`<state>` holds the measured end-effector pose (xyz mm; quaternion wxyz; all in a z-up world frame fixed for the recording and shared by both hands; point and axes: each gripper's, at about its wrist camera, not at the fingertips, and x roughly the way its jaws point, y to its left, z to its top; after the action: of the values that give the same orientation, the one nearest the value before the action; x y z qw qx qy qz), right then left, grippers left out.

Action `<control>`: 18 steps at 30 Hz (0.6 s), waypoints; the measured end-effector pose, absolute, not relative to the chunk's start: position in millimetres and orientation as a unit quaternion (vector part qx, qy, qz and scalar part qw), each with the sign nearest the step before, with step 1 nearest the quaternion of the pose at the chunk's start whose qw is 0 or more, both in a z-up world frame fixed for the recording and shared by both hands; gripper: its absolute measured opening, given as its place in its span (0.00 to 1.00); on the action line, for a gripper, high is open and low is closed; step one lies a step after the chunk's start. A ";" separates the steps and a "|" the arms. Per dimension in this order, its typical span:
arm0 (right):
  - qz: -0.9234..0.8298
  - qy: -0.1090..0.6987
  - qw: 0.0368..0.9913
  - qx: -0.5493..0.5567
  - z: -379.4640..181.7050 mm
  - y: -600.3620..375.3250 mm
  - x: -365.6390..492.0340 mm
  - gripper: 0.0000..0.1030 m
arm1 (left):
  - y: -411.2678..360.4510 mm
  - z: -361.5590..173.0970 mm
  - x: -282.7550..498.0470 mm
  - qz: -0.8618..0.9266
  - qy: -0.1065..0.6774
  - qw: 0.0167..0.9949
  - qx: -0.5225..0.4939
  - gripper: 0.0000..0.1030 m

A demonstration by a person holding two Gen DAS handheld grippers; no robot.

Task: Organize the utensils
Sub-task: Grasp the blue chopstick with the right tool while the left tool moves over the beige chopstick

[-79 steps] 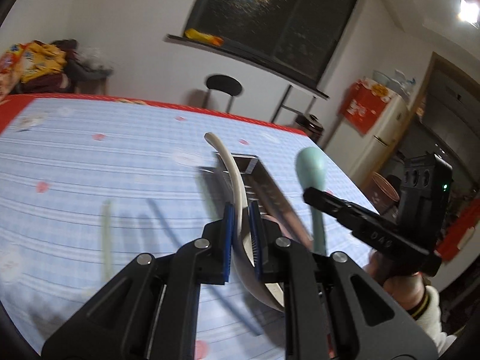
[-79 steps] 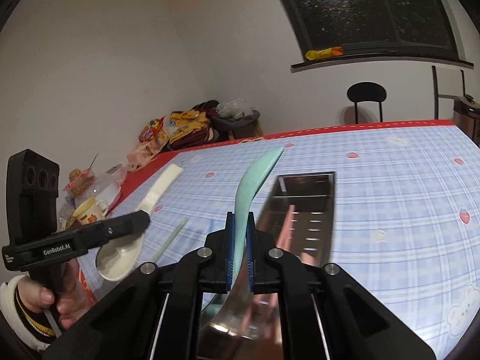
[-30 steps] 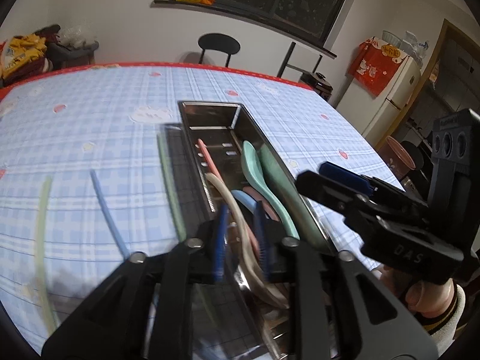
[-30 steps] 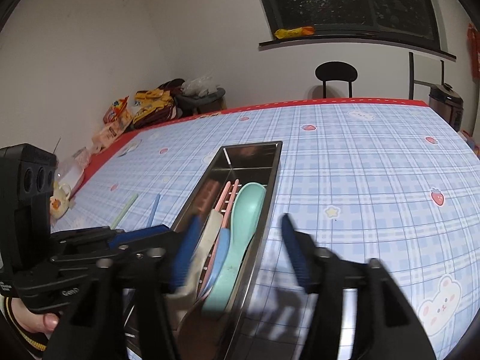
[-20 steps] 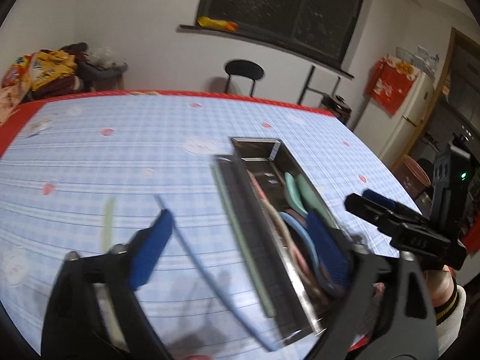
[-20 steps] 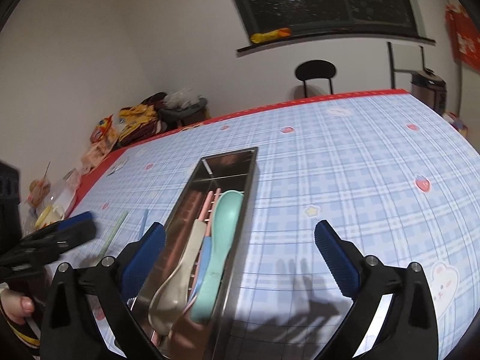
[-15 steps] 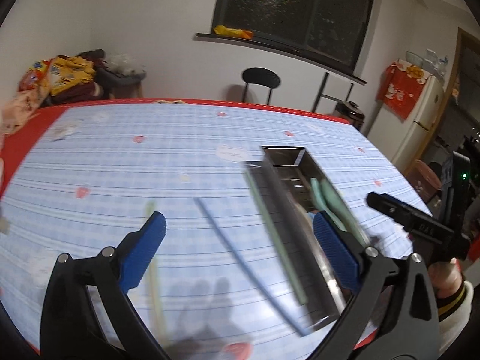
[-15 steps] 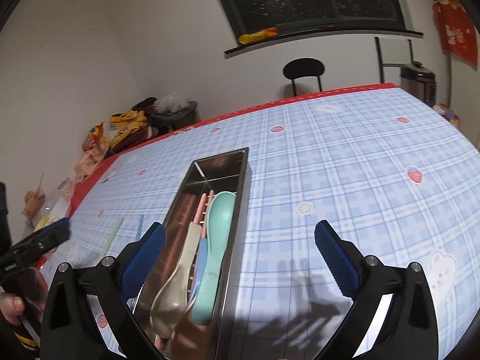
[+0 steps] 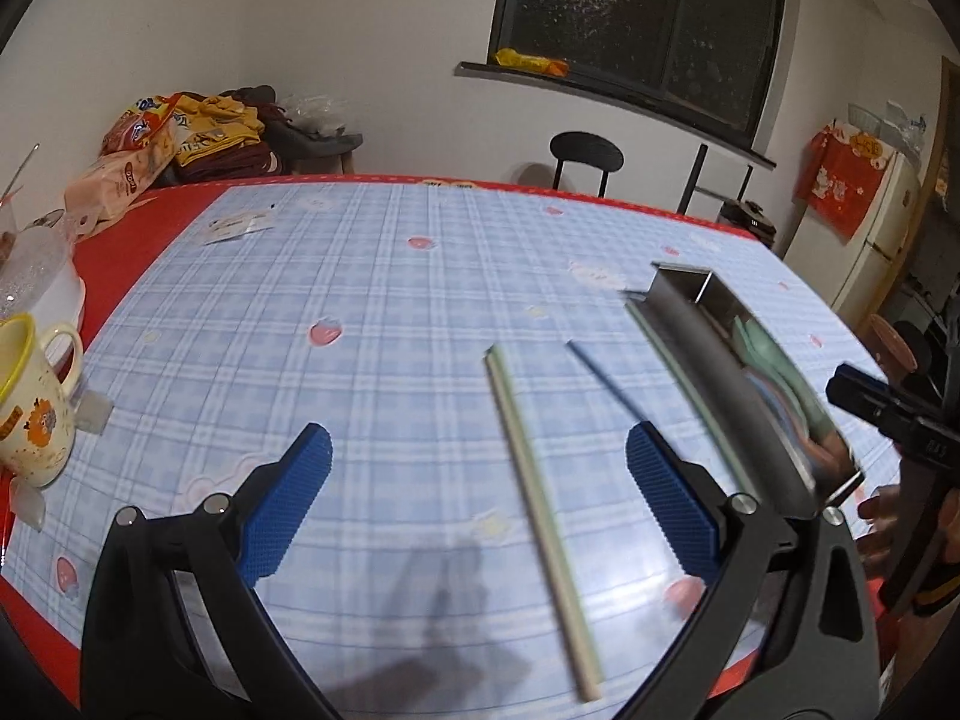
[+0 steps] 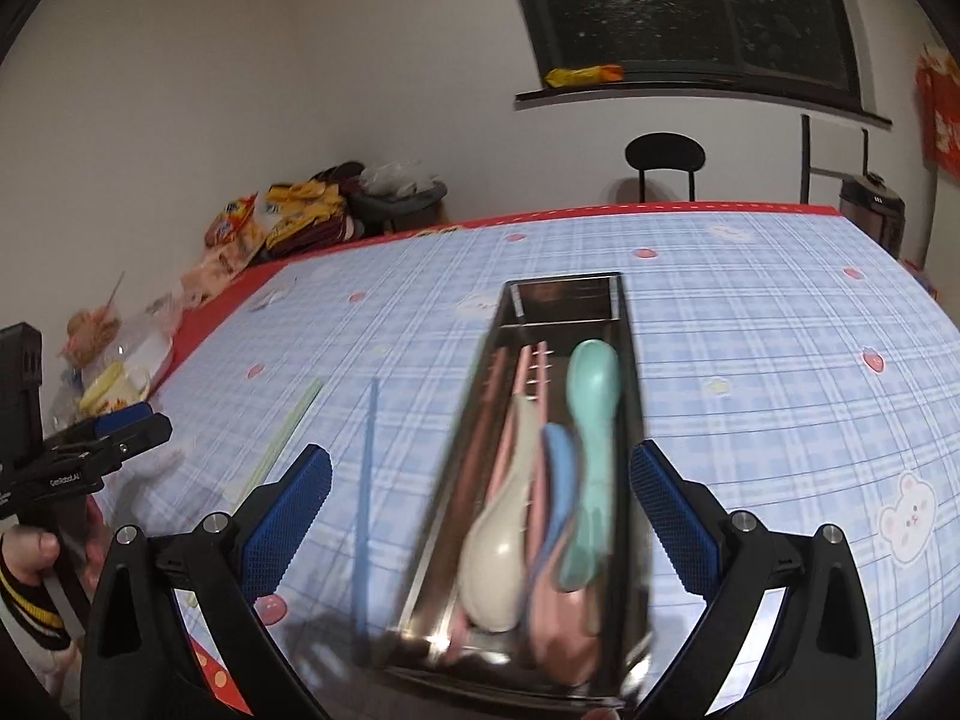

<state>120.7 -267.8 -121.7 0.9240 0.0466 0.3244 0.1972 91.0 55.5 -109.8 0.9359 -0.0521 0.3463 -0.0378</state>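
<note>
A steel utensil tray [image 10: 624, 324] lies on the blue checked tablecloth and holds a cream spoon [image 10: 498, 546], a blue spoon [image 10: 559, 462], a teal spoon [image 10: 591, 396] and pink chopsticks [image 10: 534, 372]. In the left wrist view the tray [image 9: 726, 372] lies at the right. A green chopstick [image 9: 540, 504] and a blue chopstick [image 9: 606, 381] lie on the cloth left of it, and another green chopstick [image 9: 690, 390] lies against its side. My left gripper [image 9: 477, 501] is open and empty above the green chopstick. My right gripper [image 10: 480, 516] is open and empty above the tray.
A yellow-rimmed mug [image 9: 30, 402] and a plastic container [image 9: 30, 276] stand at the table's left edge. Snack bags [image 9: 138, 144] lie beyond the far left corner. A black chair [image 9: 585, 159] stands behind the table. The table's near edge is red.
Both grippers let go of their spoons into the tray and opened wide. My left gripper has swung left, over the loose chopsticks. My right gripper stays over the tray.
</note>
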 end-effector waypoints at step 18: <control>0.232 0.393 0.888 -0.059 -139.1 -171.3 120.5 0.38 | 90.6 -137.4 85.1 -0.072 0.338 0.935 -0.077 0.84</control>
<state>120.5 -171.3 -139.1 0.8877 -0.0586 0.3931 0.2325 85.1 90.6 -137.4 0.9350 -0.0774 0.3383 -0.0724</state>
